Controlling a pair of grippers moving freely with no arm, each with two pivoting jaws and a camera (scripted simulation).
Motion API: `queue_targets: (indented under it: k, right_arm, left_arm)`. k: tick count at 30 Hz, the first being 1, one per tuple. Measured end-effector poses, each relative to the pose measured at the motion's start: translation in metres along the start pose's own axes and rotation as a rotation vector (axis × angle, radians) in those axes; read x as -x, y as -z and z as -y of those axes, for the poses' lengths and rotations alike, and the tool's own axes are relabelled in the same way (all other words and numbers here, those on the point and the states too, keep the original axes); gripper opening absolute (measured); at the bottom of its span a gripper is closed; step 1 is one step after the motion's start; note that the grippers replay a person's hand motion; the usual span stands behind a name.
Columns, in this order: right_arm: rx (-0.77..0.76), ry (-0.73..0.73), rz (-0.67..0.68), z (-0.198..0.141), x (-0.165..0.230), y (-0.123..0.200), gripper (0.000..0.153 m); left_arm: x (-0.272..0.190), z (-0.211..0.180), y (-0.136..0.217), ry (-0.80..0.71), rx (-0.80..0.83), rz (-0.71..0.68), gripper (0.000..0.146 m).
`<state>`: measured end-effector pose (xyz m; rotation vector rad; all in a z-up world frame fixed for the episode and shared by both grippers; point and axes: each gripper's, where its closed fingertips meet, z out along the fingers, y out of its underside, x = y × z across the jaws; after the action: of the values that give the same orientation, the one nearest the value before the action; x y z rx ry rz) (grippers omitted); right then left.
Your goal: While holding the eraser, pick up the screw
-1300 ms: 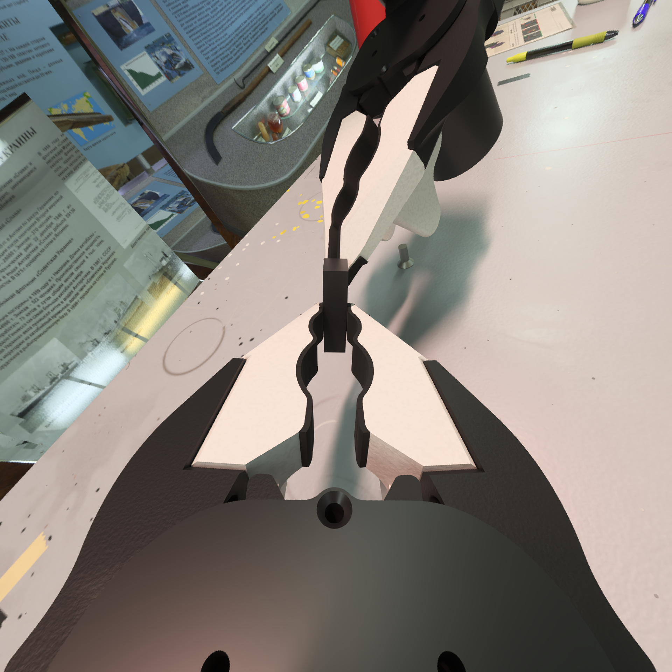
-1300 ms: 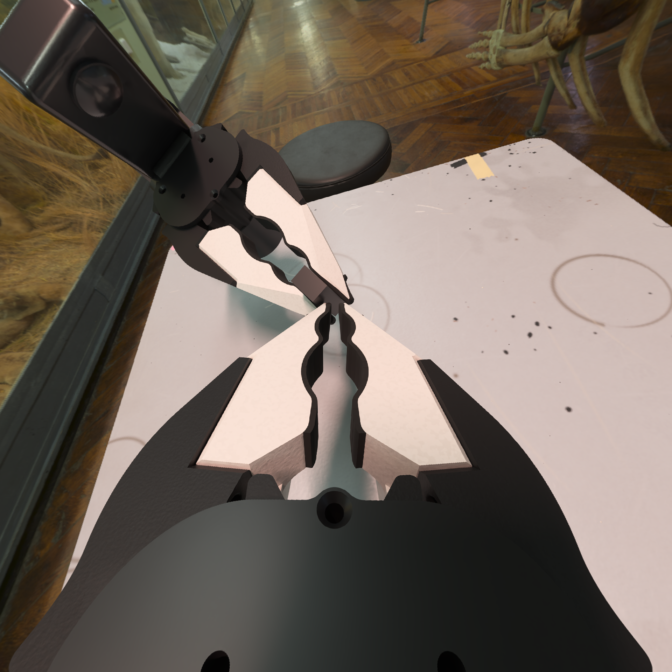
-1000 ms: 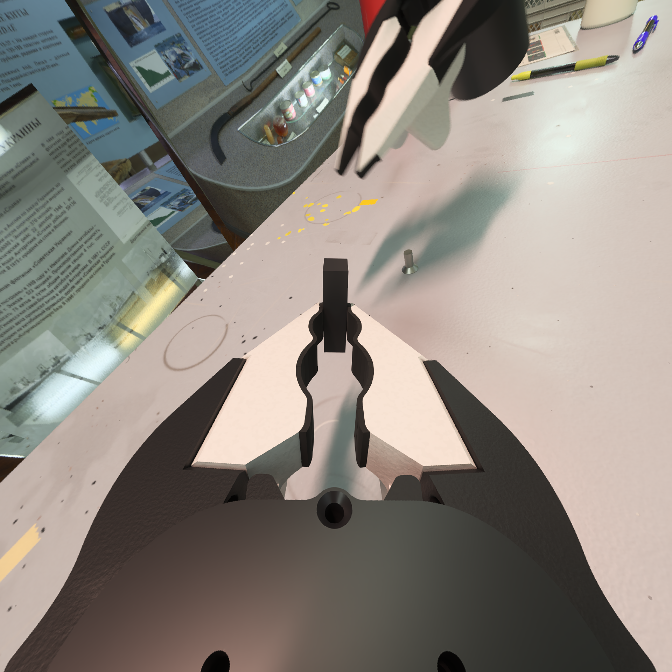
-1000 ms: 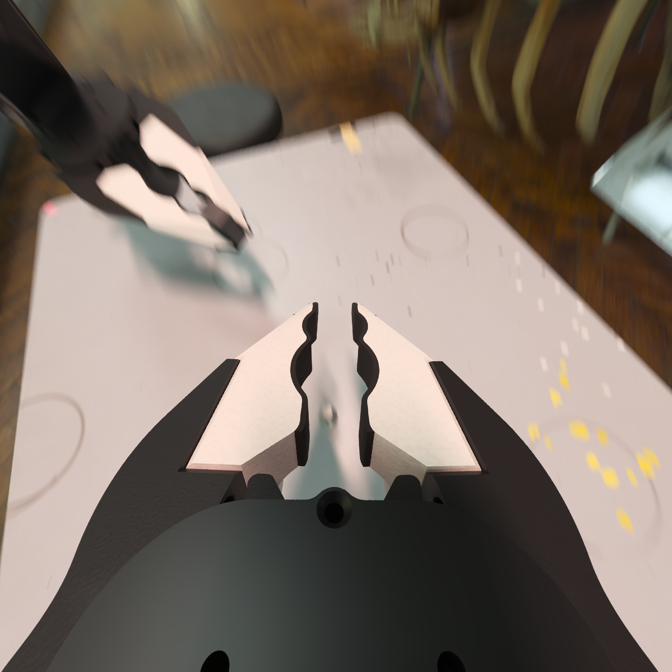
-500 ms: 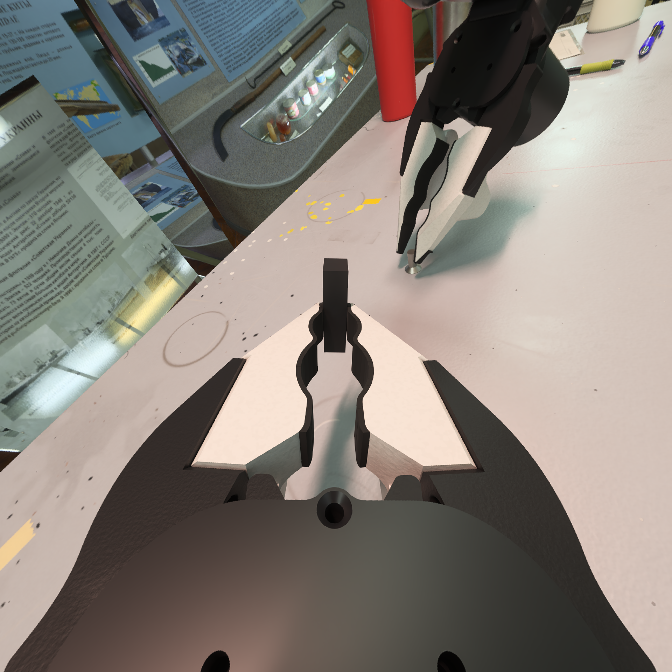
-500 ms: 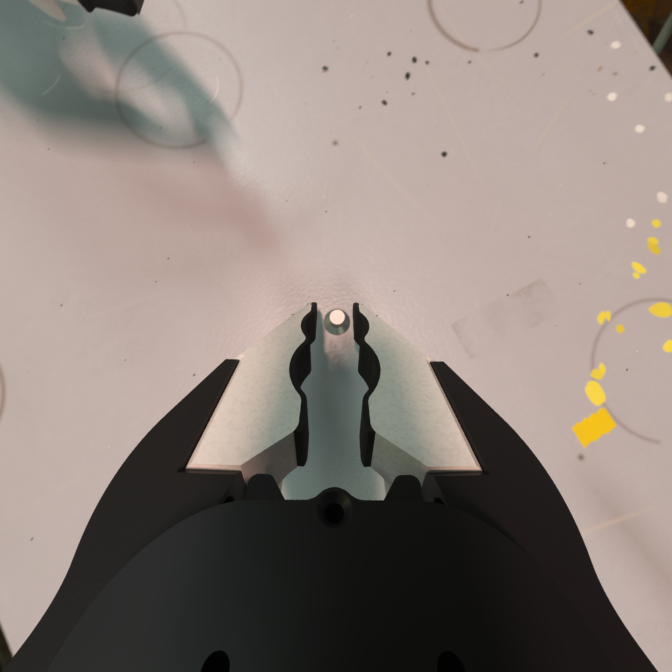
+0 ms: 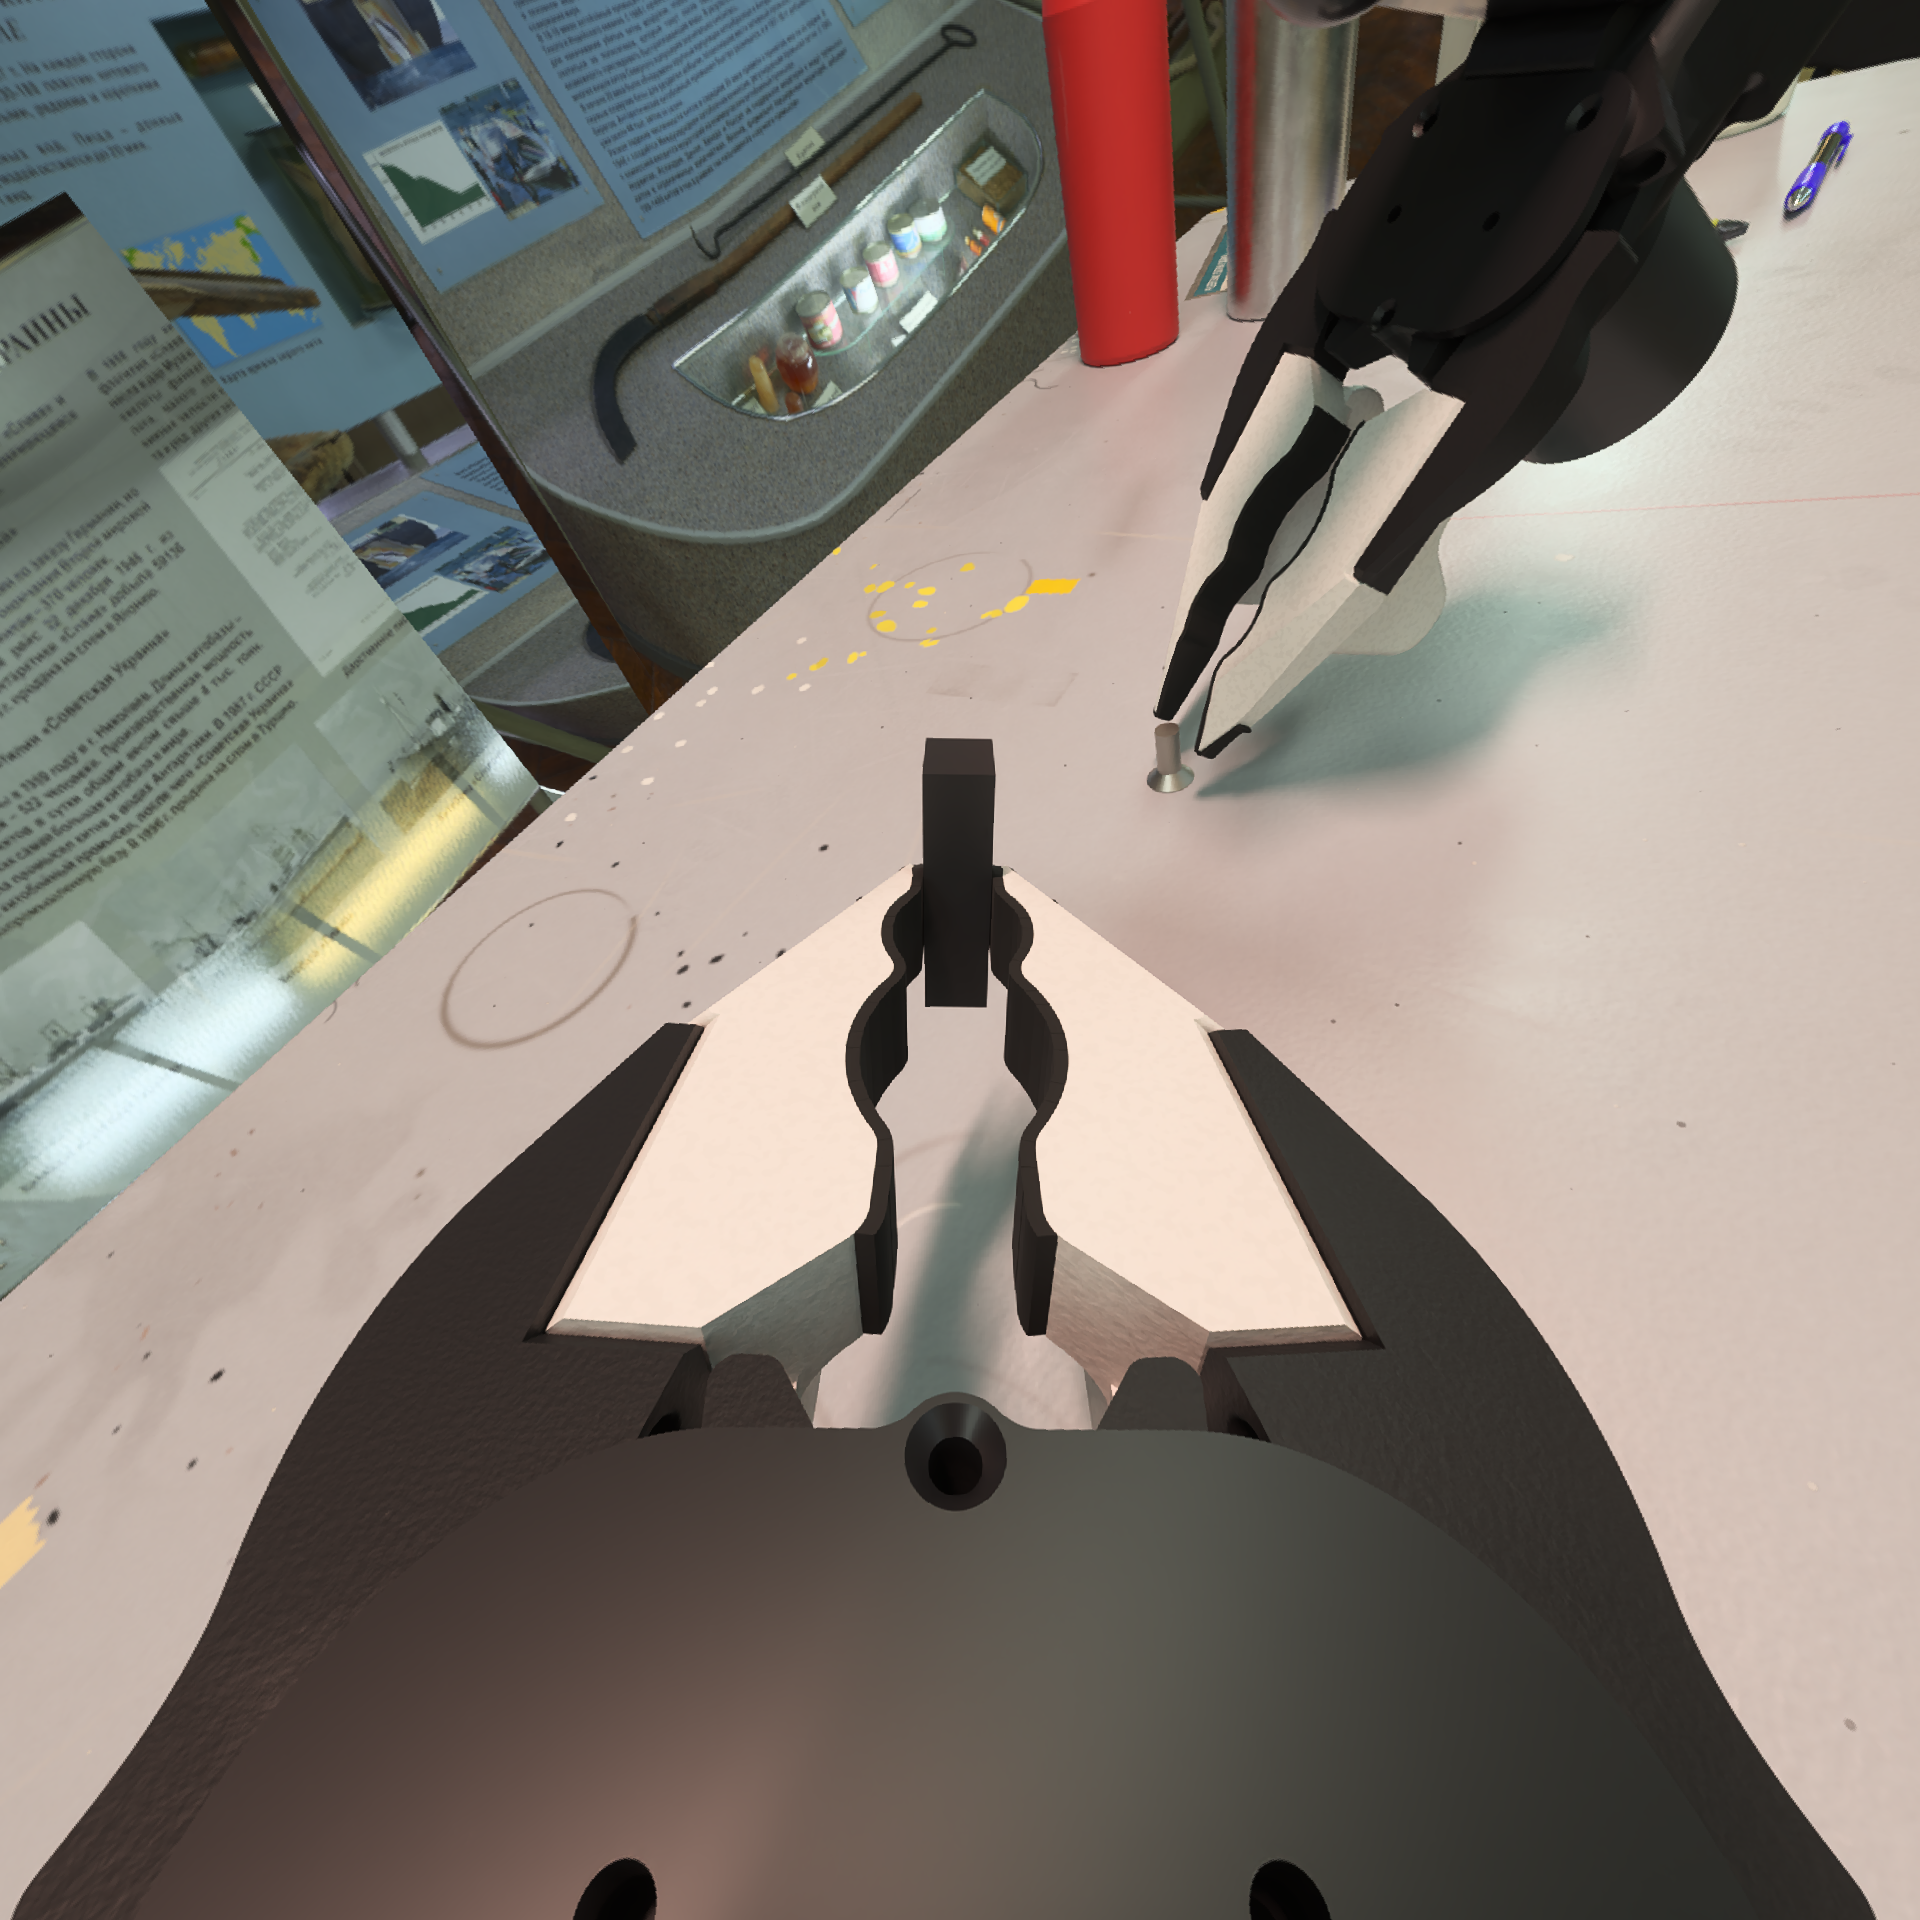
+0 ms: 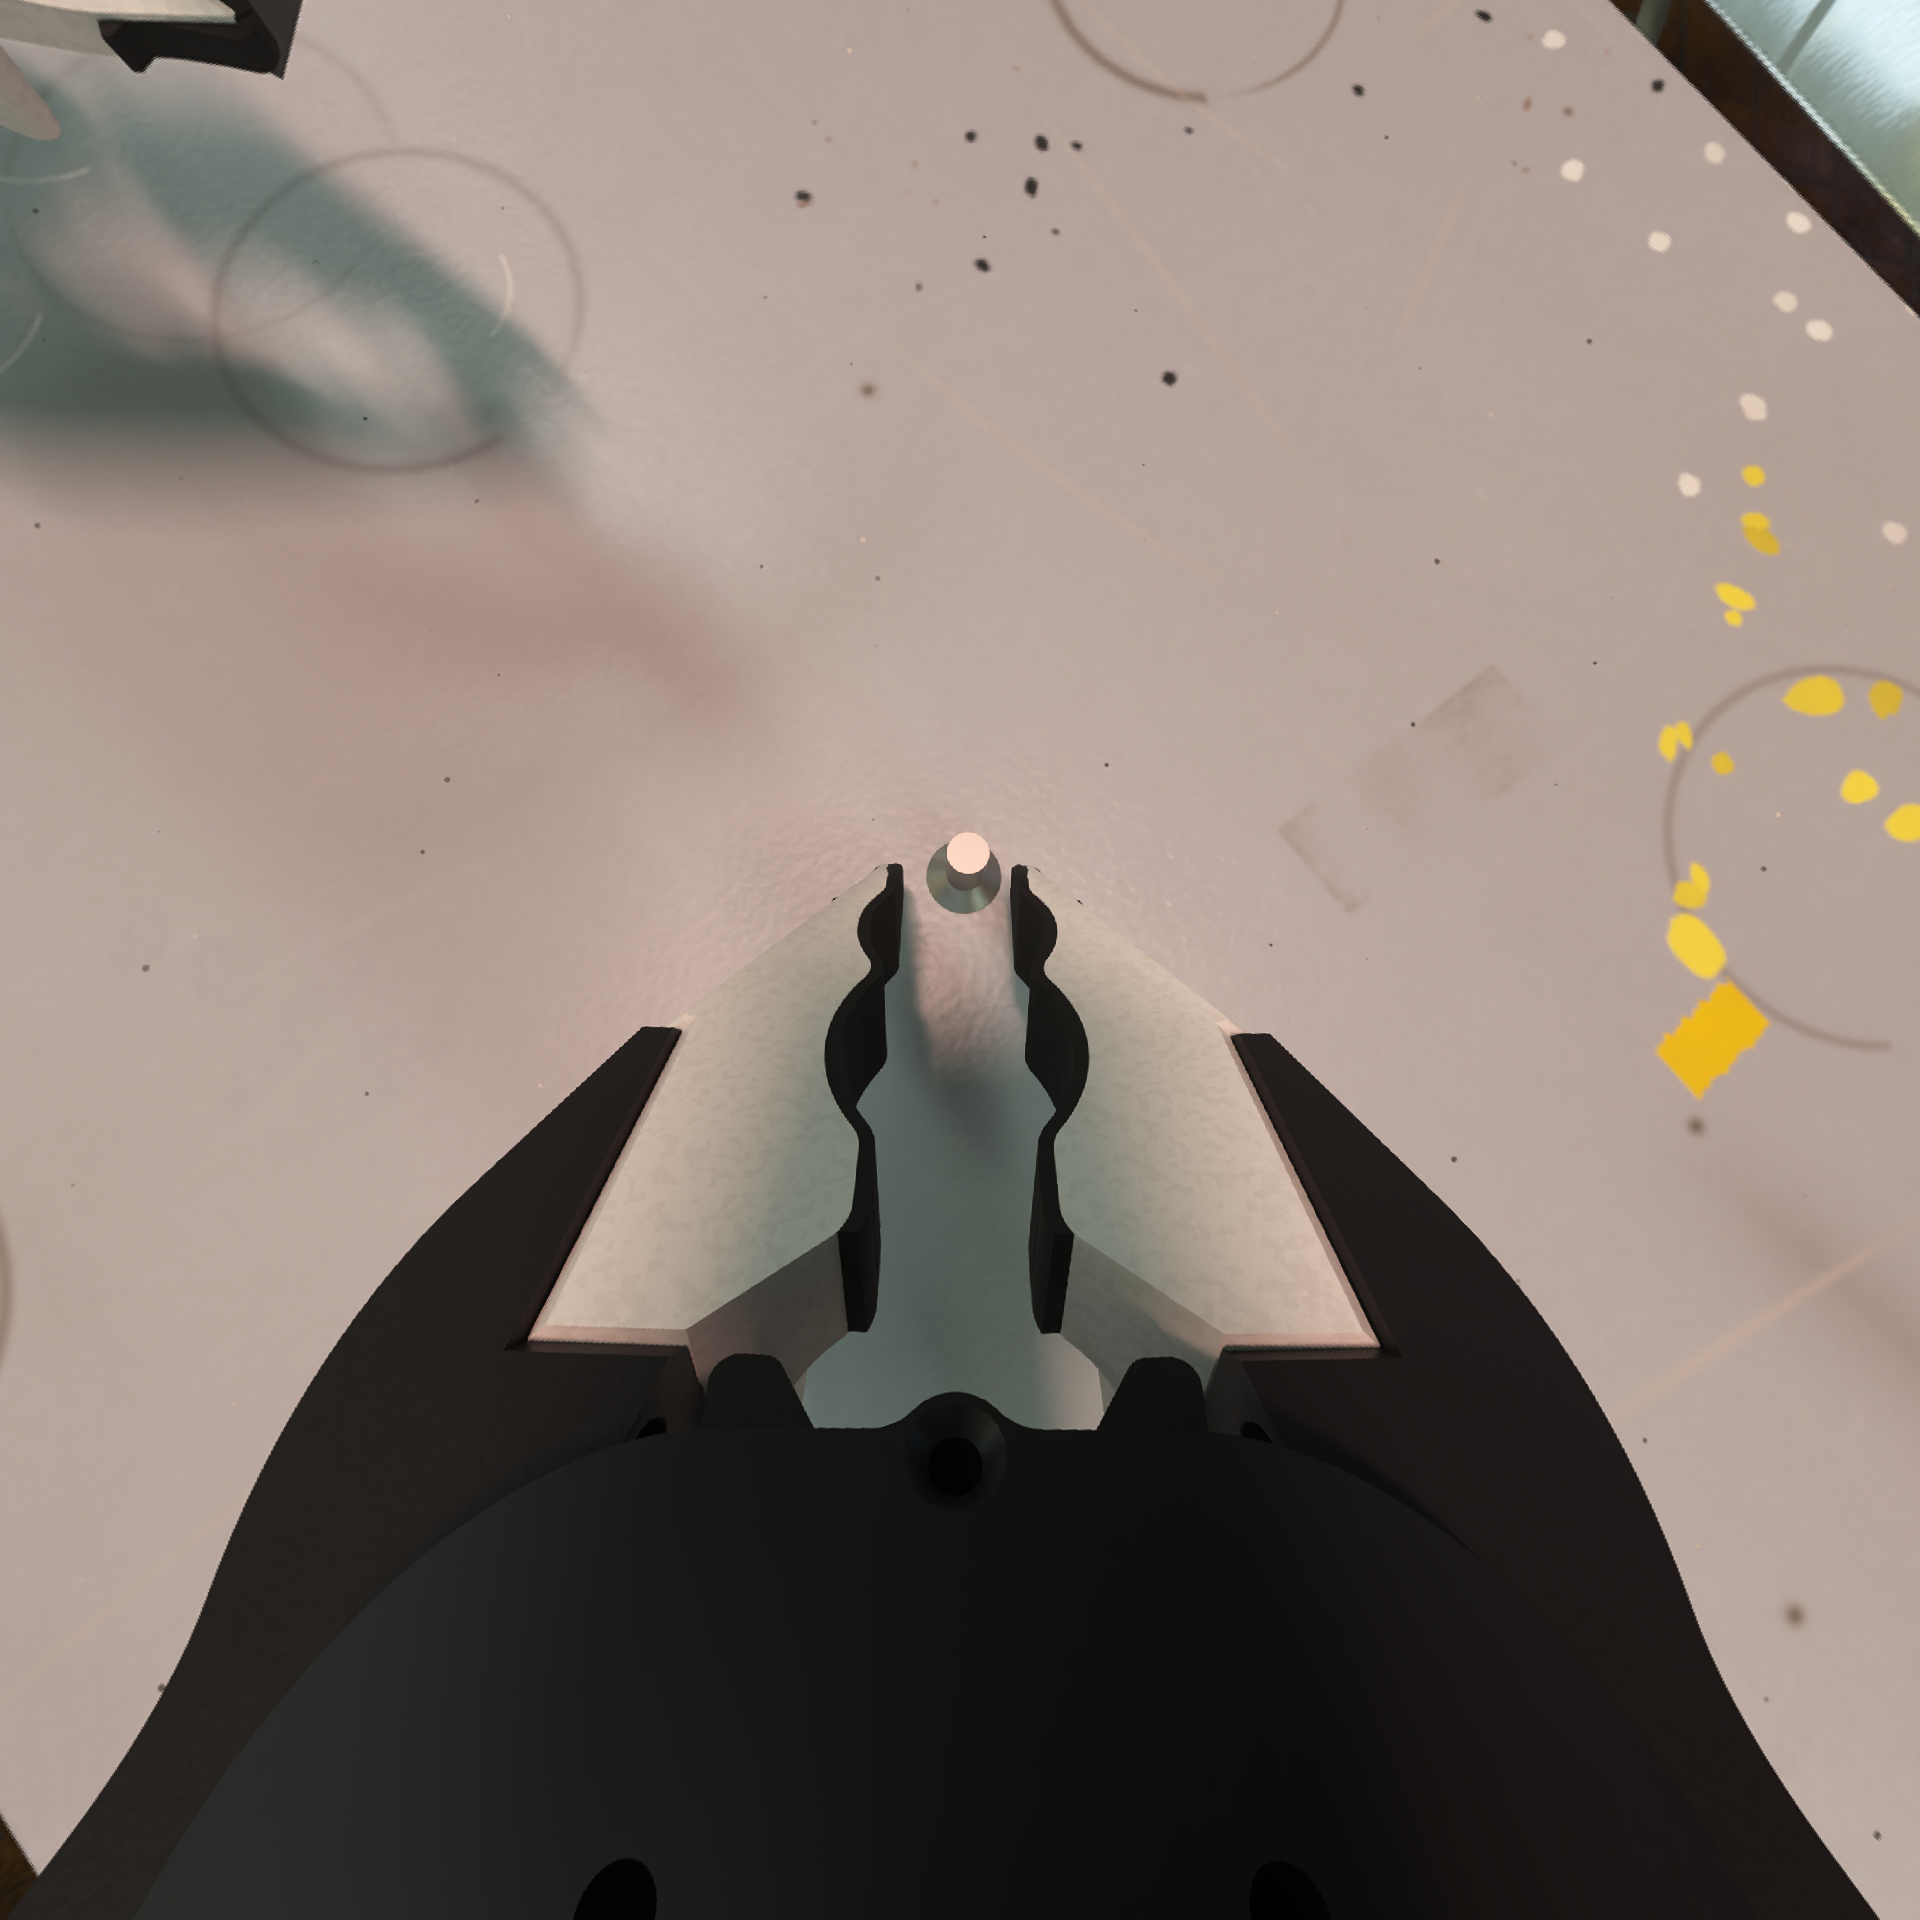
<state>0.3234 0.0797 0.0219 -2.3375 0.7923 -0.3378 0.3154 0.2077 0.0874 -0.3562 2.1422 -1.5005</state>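
My left gripper (image 7: 958, 883) is shut on a black rectangular eraser (image 7: 958, 831) that sticks out past its fingertips, held above the pale table (image 7: 1455, 1039). A small silver screw (image 7: 1168, 756) stands on its head on the table, shaft up. My right gripper (image 7: 1195, 727) points steeply down at it, open, with its tips just above and beside the screw. In the right wrist view the screw (image 8: 966, 875) sits just beyond the gap between the open fingertips of the right gripper (image 8: 954, 883). The eraser's end (image 8: 208, 31) shows at the top left.
A red cylinder (image 7: 1110, 177) and a metal post (image 7: 1288, 156) stand at the table's far edge, with a blue pen (image 7: 1818, 166) at far right. Yellow paint flecks (image 8: 1714, 1029) and ring stains mark the table. The table's left edge (image 7: 582, 800) drops to display cases.
The right gripper left the eraser, swung over to the screw, opened and came down on it; in the last half second it drew slightly back and up. The left gripper kept the eraser still.
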Motion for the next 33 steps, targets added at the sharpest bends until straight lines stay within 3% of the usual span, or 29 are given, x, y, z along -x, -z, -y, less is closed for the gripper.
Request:
queue_targets:
  k: [14, 20, 28, 33]
  right_arm:
    - [0.033, 0.001, -0.002, -0.001, 0.007, -0.003, 0.023]
    - [0.029, -0.062, -0.035, 0.004, 0.000, -0.002, 0.039]
    - [0.131, -0.154, 0.003, 0.000, -0.002, 0.000, 0.038]
    - [0.145, -0.128, 0.003, 0.002, 0.000, -0.006, 0.038]
  left_arm:
    - [0.000, 0.000, 0.000, 0.003, -0.004, 0.000, 0.011]
    - [-0.001, 0.000, 0.000, -0.003, 0.001, -0.002, 0.011]
    - [-0.001, -0.001, 0.000, -0.002, 0.001, -0.004, 0.011]
    - [-0.001, 0.000, 0.000, -0.002, 0.001, -0.004, 0.011]
